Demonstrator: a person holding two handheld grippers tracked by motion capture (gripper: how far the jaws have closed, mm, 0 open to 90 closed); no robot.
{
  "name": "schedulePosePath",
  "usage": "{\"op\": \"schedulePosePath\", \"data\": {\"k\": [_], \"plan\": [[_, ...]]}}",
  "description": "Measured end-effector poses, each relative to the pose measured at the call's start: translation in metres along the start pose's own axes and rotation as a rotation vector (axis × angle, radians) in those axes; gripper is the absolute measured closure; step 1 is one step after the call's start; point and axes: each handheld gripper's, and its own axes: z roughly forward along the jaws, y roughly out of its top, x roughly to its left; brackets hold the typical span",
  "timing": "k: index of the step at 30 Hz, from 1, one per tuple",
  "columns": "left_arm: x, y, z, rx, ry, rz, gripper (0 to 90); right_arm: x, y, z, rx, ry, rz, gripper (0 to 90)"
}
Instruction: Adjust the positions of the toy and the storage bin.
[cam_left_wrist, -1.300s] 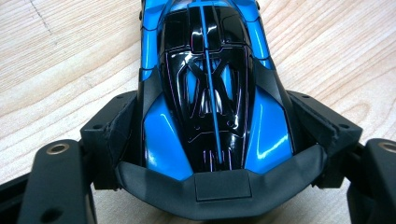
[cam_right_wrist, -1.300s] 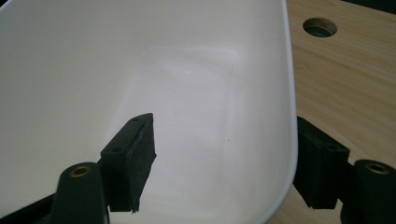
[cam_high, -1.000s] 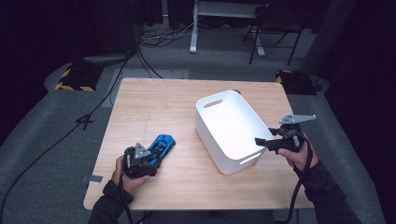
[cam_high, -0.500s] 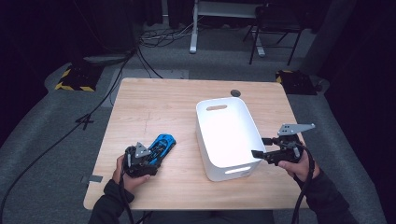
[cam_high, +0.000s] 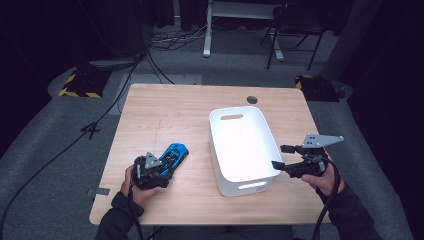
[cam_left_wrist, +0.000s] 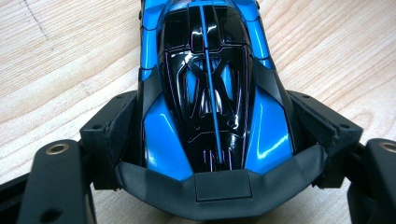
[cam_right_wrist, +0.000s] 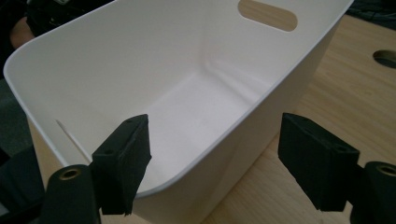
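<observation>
- While the left gripper (cam_high: 159, 170) clamps the blue toy car (cam_left_wrist: 210, 88) by its flanks on the table (cam_high: 175, 115), lift it level.
- Right gripper (cam_high: 282, 156): jaws apart, straddling the white bin (cam_right_wrist: 196, 98) rim; close on the wall to steady it.

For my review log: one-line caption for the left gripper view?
Left gripper shut on blue toy car resting on wooden table.
</observation>
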Motion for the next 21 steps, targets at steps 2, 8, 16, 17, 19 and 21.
{"op": "schedulePosePath", "data": {"k": [2, 8, 16, 17, 19, 21], "plan": [[0.0, 0.0, 0.0, 0.001, -0.001, -0.002, 23.6, -0.002, -0.002, -0.005, -0.019, -0.035, -0.024, 24.5], [0.0, 0.0, 0.0, 0.002, -0.006, -0.006, 23.5, -0.015, -0.01, -0.019, -0.11, -0.051, -0.005, 24.2], [0.002, 0.0, 0.001, 0.001, -0.01, -0.025, 23.2, -0.04, -0.035, -0.018, -0.057, -0.241, 0.001, 23.1], [0.002, 0.0, 0.001, 0.001, -0.01, -0.025, 22.9, -0.04, -0.035, -0.018, -0.057, -0.241, 0.001, 23.1], [0.002, 0.001, 0.002, 0.002, -0.018, -0.029, 22.7, -0.047, -0.047, -0.01, -0.019, -0.28, -0.011, 23.3], [0.002, 0.001, 0.002, 0.002, -0.018, -0.029, 22.6, -0.056, -0.06, -0.002, 0.012, -0.264, 0.01, 22.6]]}}
